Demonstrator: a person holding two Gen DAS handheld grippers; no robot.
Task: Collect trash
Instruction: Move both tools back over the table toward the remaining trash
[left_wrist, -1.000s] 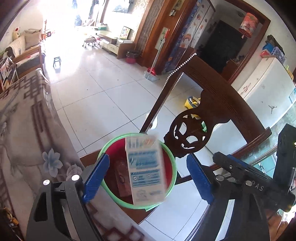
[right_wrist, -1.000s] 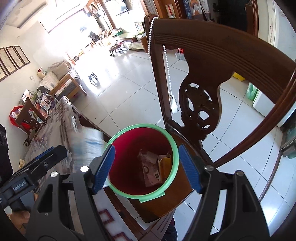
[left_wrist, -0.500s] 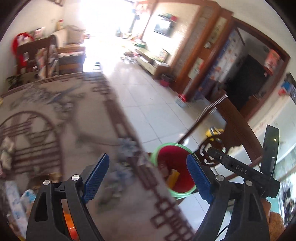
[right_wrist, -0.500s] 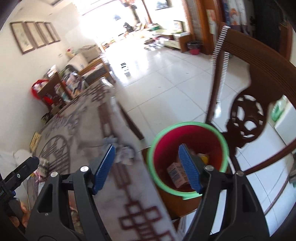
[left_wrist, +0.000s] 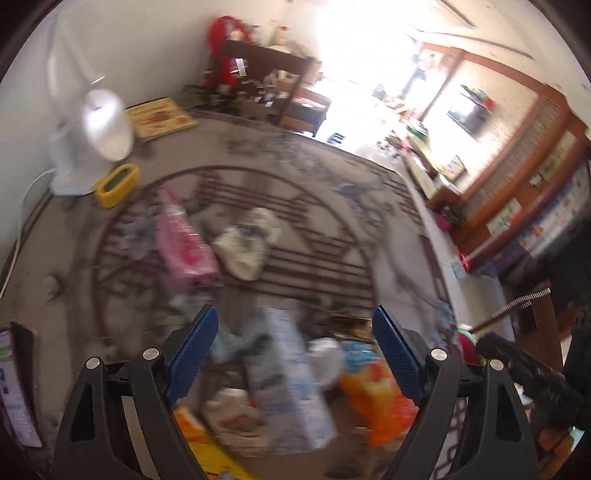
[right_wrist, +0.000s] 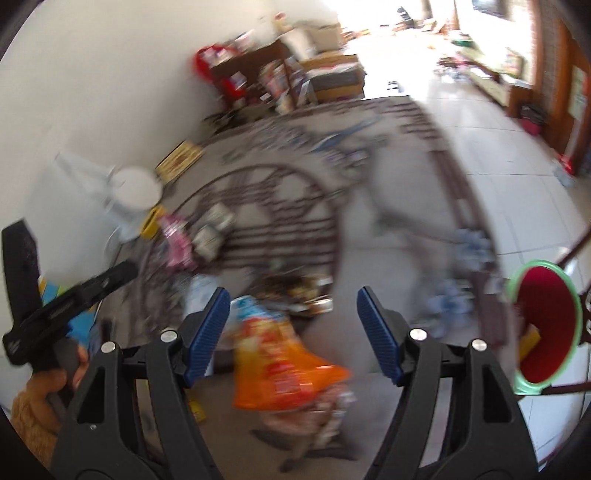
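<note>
Partly done, judged from the layout: some packets already sit in the red bucket with green rim (right_wrist: 543, 325), seen at the right past the table edge on a wooden chair.

Left on the patterned grey-brown tablecloth (left_wrist: 314, 229): orange crinkly snack bag (right_wrist: 280, 365), pale blue-white carton (left_wrist: 288, 384), pink flat packet (left_wrist: 181, 240), crumpled whitish wrapper (left_wrist: 247, 240), plus small blurred scraps.

Left gripper (left_wrist: 293, 352) jaws wide, nothing held. Right gripper (right_wrist: 293, 332) jaws wide, empty, orange bag below.

Open cloth mid-table. White desk fan (left_wrist: 99, 136) and yellow rectangular box (left_wrist: 116, 184) crowd the far-left corner.
</note>
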